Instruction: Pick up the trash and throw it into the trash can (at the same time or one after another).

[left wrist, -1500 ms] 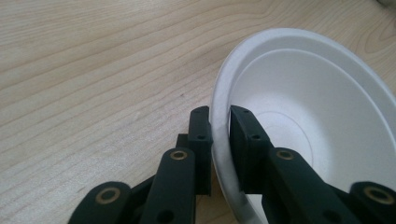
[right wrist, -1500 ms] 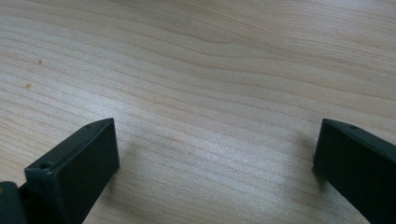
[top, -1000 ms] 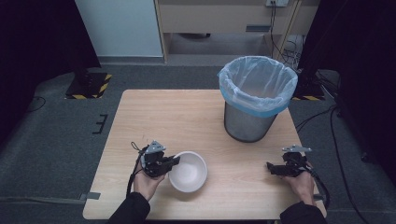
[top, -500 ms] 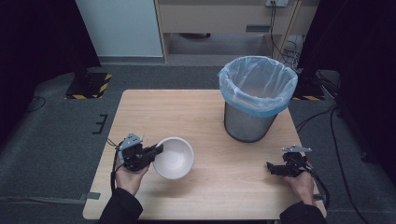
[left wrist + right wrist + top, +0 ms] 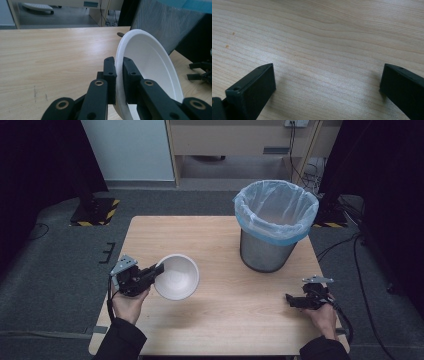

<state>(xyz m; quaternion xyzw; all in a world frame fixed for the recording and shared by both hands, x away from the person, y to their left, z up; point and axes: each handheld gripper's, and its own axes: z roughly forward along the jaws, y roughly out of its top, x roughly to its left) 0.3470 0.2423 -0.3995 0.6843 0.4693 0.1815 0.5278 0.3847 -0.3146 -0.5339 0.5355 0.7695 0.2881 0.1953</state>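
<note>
High view picks out the white bowl (image 5: 176, 276), tilted above the front-left part of the desk (image 5: 225, 320), its rim pinched tight in the left claw (image 5: 156, 270). Left gripper view confirms both pads clamped on that rim. Over by the desk's right edge, the right claw (image 5: 290, 299) sits wide apart, holding nothing. Behind stands the lined bin (image 5: 275, 227).

Bowl (image 5: 150, 65) rim partly hidden between jaws.
</note>
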